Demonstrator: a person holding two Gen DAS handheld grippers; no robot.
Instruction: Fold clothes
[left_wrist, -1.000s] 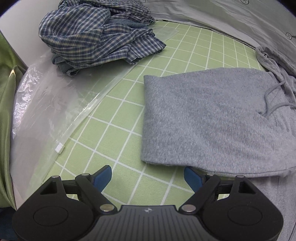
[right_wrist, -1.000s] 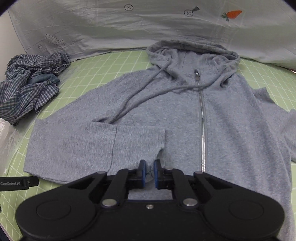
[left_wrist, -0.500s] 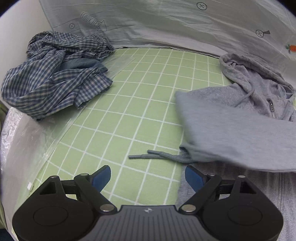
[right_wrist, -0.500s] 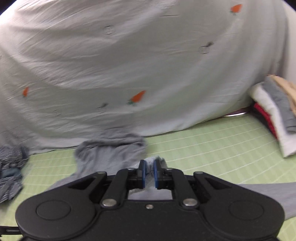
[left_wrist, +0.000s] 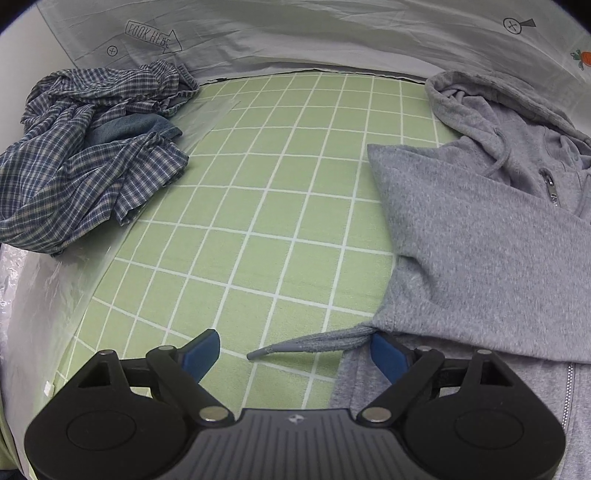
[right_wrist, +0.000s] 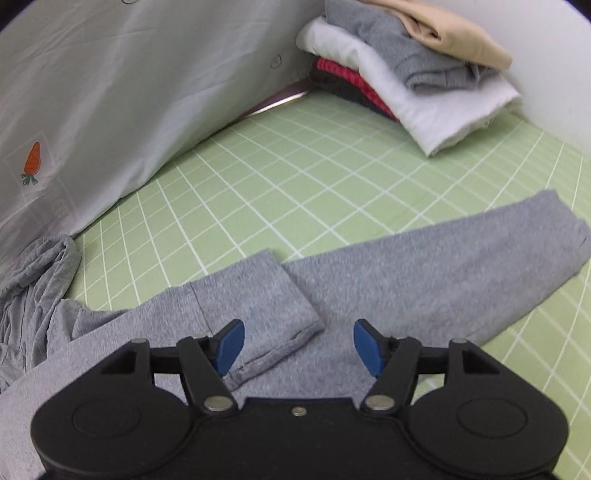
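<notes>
A grey zip hoodie (left_wrist: 480, 251) lies flat on the green grid mat (left_wrist: 258, 221), its one sleeve folded across the chest. Its drawstring (left_wrist: 310, 341) trails out onto the mat between the pads of my left gripper (left_wrist: 295, 352), whose jaws are opening and touch nothing. In the right wrist view the folded sleeve's cuff (right_wrist: 266, 302) lies on the hoodie body, with the other sleeve (right_wrist: 461, 266) stretched out to the right. My right gripper (right_wrist: 299, 347) hovers just above the cuff; its jaws are opening and hold nothing.
A crumpled blue plaid shirt (left_wrist: 88, 155) lies at the mat's left on clear plastic film (left_wrist: 40, 295). A stack of folded clothes (right_wrist: 406, 70) sits at the far right corner. A pale sheet with carrot prints (right_wrist: 110, 92) hangs behind the mat.
My right gripper carried the sleeve cuff across the hoodie to the right, then let go of it and opened. The left gripper swung right, bringing the hood and the drawstring into view.
</notes>
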